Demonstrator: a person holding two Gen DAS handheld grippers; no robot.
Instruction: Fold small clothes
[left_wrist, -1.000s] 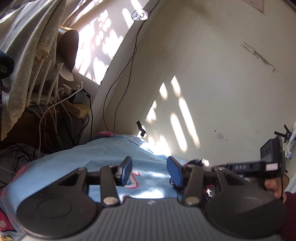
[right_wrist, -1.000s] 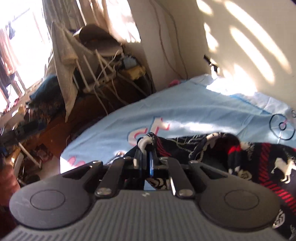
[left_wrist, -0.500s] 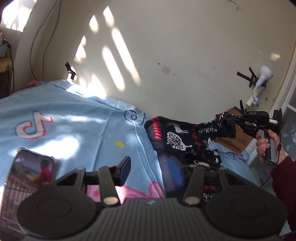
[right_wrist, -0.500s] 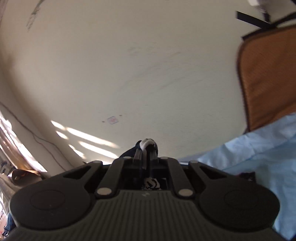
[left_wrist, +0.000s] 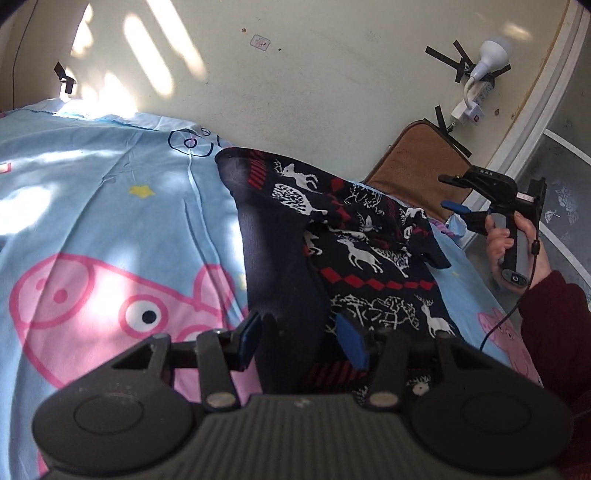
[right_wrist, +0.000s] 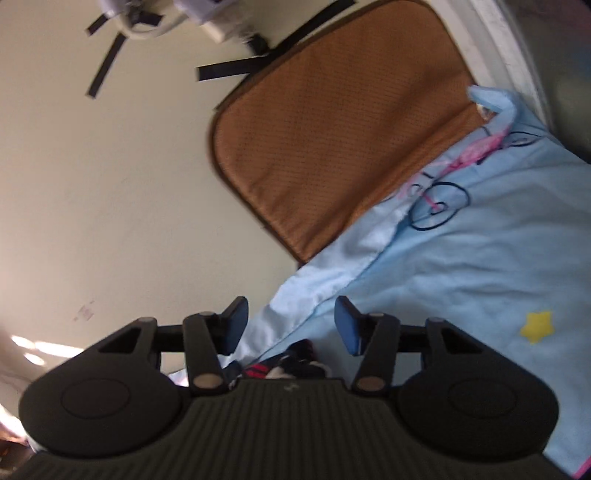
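Left wrist view: the left gripper (left_wrist: 301, 338) is open, its blue pads (left_wrist: 351, 345) standing apart on either side of a dark fold of the garment (left_wrist: 354, 243), with no grip on it. The garment, navy with white deer and tree figures and red bands, lies rumpled on the bed (left_wrist: 110, 206), which is covered by a light blue sheet printed with pink cartoon pigs and a yellow star (left_wrist: 140, 190). One plain dark part of the garment runs from the far edge of the bed toward the gripper; the patterned part spreads to the right of it. The bed stands against a cream wall (left_wrist: 314, 74). A brown pad (left_wrist: 417, 158) leans on the wall beyond the bed's right end, below a white lamp (left_wrist: 487, 59) fixed with black tape. At the right, the right gripper (left_wrist: 452, 192) is held in the person's hand (left_wrist: 517, 243), off the bed's edge and apart from the garment; its jaws are spread and empty.

Right wrist view: the right gripper (right_wrist: 291, 325) is open, with nothing between its pads (right_wrist: 347, 325). A small part of the garment (right_wrist: 295, 363) shows just below the jaws, near the sheet's edge. The pad (right_wrist: 332, 147) and sheet (right_wrist: 480, 258) fill the field ahead.
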